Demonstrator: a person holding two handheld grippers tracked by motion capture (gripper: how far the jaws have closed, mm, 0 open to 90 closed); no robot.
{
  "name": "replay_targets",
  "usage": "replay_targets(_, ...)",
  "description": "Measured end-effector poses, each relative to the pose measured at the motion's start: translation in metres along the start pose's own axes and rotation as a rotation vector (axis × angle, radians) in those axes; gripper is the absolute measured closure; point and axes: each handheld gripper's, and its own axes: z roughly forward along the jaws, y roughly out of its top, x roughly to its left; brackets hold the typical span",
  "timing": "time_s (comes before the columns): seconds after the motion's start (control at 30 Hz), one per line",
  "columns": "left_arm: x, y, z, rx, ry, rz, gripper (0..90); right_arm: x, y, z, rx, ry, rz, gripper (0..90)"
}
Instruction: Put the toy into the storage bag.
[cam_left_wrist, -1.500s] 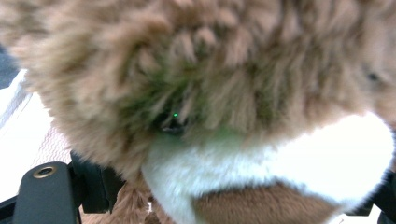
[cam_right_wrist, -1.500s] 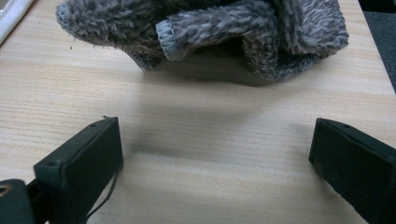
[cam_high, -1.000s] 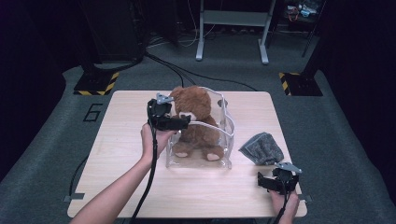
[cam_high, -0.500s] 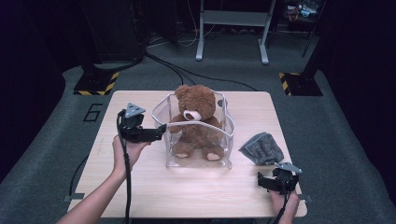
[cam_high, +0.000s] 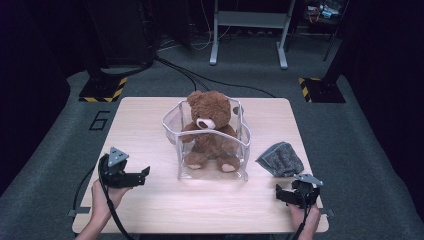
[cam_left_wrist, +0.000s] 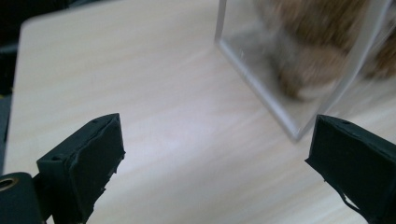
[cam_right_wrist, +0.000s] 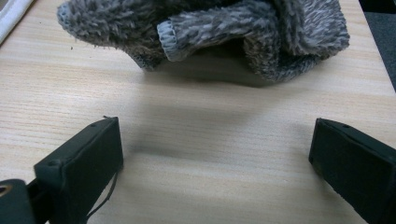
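A brown teddy bear (cam_high: 210, 130) sits upright inside a clear plastic bin (cam_high: 240, 150) at the middle of the table. Left of the bin, near the front edge, my left gripper (cam_high: 142, 175) is open, jaws pointing right toward the bin. In the left gripper view the bin's corner (cam_left_wrist: 289, 126) and the blurred bear (cam_left_wrist: 317, 51) lie ahead. A crumpled grey fuzzy cloth (cam_high: 281, 159) lies right of the bin. My right gripper (cam_high: 285, 195) stands open just in front of that cloth (cam_right_wrist: 210, 32), with bare wood between its jaws.
The light wooden table (cam_high: 150, 125) stands on grey carpet. Black-and-yellow striped bases (cam_high: 102, 90) and a metal stand (cam_high: 247, 30) sit beyond the far edge. Cables trail from both grippers over the front edge.
My left gripper has pulled back from the bin's top, moving left and toward the front of the table, with nothing in it. The right gripper has stayed put.
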Motion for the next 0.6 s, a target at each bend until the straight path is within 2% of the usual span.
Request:
replay_targets(0.07,0.004,-0.016,0.012,0.037,0.009,-0.001,3.0,0.0,0.0,0.0,0.0,-0.001,0.001,2.3)
replay_targets(0.2,0.01,-0.045,0.031,0.088,0.025,-0.052,2.7,0.0,0.0,0.0,0.0,-0.001,0.0,2.3)
replay_targets(0.3,0.011,-0.06,0.041,0.099,0.04,-0.069,2.5,0.0,0.0,0.0,0.0,-0.001,0.0,2.3)
replay_targets(0.33,0.011,-0.063,0.043,0.1,0.046,-0.065,2.5,0.0,0.0,0.0,0.0,-0.001,0.0,2.3)
replay_targets(0.43,0.011,-0.073,0.049,0.109,0.044,-0.094,2.5,0.0,0.0,0.0,0.0,0.0,-0.002,2.3)
replay_targets(0.47,0.011,-0.076,0.05,0.084,0.057,-0.098,1.1,0.0,0.0,0.0,0.0,0.001,0.001,2.3)
replay_targets(0.6,0.014,-0.075,0.051,0.084,0.064,-0.109,0.4,0.0,0.0,0.0,0.001,0.002,0.001,2.3)
